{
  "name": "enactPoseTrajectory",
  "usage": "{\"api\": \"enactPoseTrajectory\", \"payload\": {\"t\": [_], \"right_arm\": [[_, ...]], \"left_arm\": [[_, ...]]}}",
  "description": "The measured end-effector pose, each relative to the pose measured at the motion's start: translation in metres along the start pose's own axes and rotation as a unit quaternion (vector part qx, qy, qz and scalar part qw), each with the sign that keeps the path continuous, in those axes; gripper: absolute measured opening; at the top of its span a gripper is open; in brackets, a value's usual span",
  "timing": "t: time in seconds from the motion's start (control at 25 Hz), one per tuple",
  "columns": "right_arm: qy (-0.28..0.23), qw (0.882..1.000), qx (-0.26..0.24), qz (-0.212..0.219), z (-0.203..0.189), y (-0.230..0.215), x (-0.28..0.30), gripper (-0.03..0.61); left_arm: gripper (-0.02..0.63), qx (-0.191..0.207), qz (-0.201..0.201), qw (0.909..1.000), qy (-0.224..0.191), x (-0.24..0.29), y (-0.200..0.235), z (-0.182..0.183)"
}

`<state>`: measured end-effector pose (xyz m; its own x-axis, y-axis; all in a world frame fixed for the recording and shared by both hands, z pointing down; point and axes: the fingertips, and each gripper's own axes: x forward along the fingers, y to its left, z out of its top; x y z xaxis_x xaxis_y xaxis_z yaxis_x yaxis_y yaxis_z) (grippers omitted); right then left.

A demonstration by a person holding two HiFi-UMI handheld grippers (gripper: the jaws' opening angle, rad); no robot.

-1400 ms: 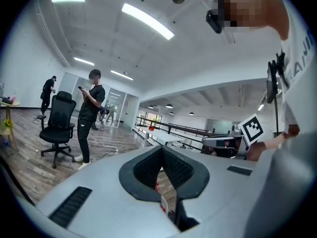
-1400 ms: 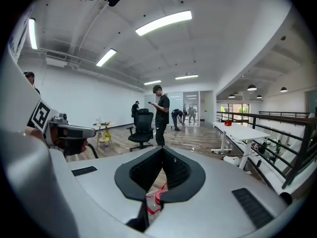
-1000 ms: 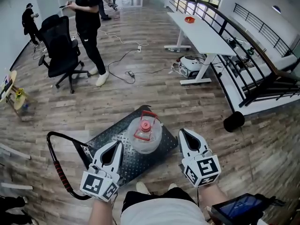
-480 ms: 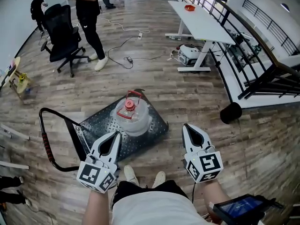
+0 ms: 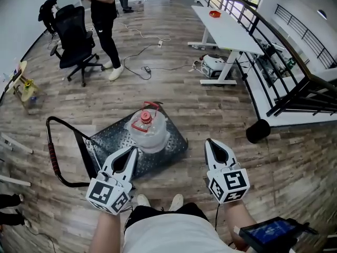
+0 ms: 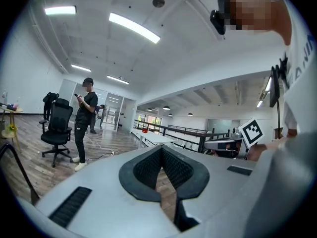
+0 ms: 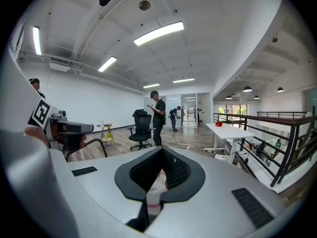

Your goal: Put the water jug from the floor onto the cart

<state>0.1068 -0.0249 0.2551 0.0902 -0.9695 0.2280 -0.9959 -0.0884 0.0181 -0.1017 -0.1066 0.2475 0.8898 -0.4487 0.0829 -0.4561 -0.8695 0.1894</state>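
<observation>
1. Floor [image 5: 221, 115]: wood planks. The cart is seen standing on it, just ahead of the person's feet.
2. Cart [image 5: 108, 144]: dark checker-plate deck, with a looped handle [image 5: 51, 159] at the deck's left end.
3. Water jug [image 5: 150, 136]: clear, with a red cap [image 5: 146, 119]. It is seen upright on the deck, in the half away from the handle and inside every deck edge. The placement is judged done.
4. Left tool [image 5: 131, 152]: jaws are shut together with nothing held. It is held over the deck's near edge, apart from the jug.
5. Right tool [image 5: 211, 143]: jaws are fully shut and empty. It is held off the deck's near right corner, apart from the jug.
6. Step in hand, judged: checking and backing away. Both tools should be kept clear of jug and handle so the cart is not nudged. The jug's base should be confirmed flat on the deck.
</observation>
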Motion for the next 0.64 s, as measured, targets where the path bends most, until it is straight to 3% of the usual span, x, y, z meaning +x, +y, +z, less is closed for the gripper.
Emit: {"api": "enactPoseTrajectory", "payload": {"t": [0.64], "right_arm": [[0.008,1.000,-0.013,0.009,0.002,0.044,0.017,0.000]], "left_arm": [[-0.002,-0.007,0.006,0.9999,-0.007,-0.027,0.035,0.005]]}}
